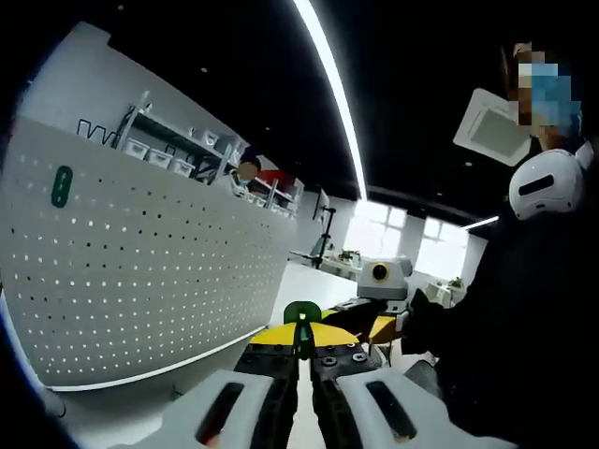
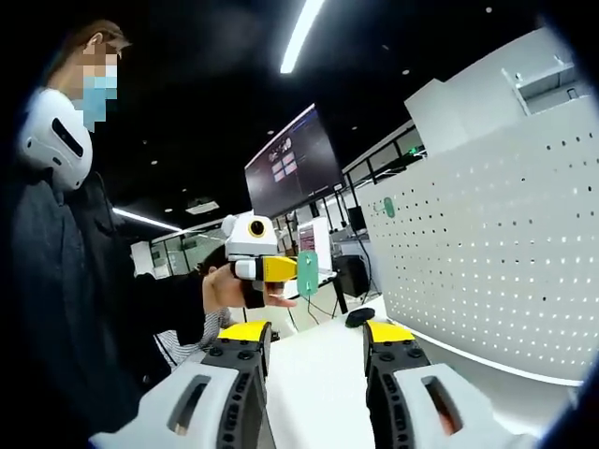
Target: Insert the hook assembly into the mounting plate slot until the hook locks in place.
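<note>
Hook assembly [image 1: 302, 311]: small green piece pinched between the tips of the left gripper [image 1: 301, 348], whose yellow-tipped jaws are pressed together on it. In the left gripper view it stands up from the jaw tips, long axis running along the jaws; its shape past the tips is too small to make out. In the right gripper view the same hook assembly [image 2: 307, 261] shows as a flat green tab standing upright, projecting from the yellow end of the left gripper [image 2: 281, 269], ahead of and between the right jaws. A hand [image 2: 225, 288] holds that gripper; its fingers are partly hidden behind it.

Right gripper [image 2: 316, 344]: jaws spread wide, nothing between them. In the left gripper view the right gripper [image 1: 370, 323] comes in from the right, just beyond the left jaw tips, partly hidden behind them.

Mounting plate [image 1: 140, 271]: white perforated board, left of the left jaws, well apart from the hook; a green tag [image 1: 62, 185] sits near its upper edge. Which hole is the slot cannot be told. In the right gripper view the mounting plate [image 2: 487, 253] stands right of the right jaws, cut off by the picture's edge.

Bench [image 2: 318, 383]: white surface beyond the right jaws.

Shelves [image 1: 173, 150] above the plate carry white bins; their contents cannot be made out.
</note>
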### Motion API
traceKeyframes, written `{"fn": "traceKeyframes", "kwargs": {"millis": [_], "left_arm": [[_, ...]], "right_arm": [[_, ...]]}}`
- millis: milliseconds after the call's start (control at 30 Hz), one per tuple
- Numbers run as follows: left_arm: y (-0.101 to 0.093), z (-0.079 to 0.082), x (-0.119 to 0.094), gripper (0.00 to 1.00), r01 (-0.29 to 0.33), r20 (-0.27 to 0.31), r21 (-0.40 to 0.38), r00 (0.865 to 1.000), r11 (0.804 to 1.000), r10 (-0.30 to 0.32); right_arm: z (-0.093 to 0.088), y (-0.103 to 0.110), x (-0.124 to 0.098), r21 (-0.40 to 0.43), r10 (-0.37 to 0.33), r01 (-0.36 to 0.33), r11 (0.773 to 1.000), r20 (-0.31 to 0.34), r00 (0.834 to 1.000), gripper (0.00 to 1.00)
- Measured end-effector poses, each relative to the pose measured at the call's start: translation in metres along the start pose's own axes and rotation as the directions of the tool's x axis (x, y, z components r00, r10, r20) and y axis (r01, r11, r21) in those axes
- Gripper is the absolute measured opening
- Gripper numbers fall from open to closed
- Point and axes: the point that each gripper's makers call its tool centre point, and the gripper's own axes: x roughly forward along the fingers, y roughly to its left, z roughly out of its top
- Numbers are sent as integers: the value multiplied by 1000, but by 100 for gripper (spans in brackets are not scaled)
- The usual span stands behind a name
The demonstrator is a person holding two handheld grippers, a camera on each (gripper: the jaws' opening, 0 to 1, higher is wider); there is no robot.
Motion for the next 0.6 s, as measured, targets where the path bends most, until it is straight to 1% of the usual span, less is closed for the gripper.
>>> {"fn": "traceKeyframes", "kwargs": {"millis": [133, 300, 367, 467, 600], "left_arm": [[7, 3, -2, 3, -22, 7, 0, 1000, 1000, 22], [21, 8, -5, 3, -81, 4, 28, 997, 996, 81], [28, 12, -5, 3, -109, 14, 37, 994, 993, 109], [36, 19, -5, 3, -136, 29, 41, 990, 990, 135], [41, 25, -3, 3, -146, 34, 49, 989, 988, 144]], "right_arm": [[-1, -3, -1, -19, -10, 10, 1000, -12, 1000, 39], [3, -4, -6, -32, -23, 23, 999, 0, 1000, 40], [4, -4, -8, -40, -34, 34, 999, 3, 999, 41], [4, -8, -12, -50, -55, 55, 997, 3, 999, 42], [4, -9, -19, -74, -83, 83, 994, -3, 997, 43]]}}
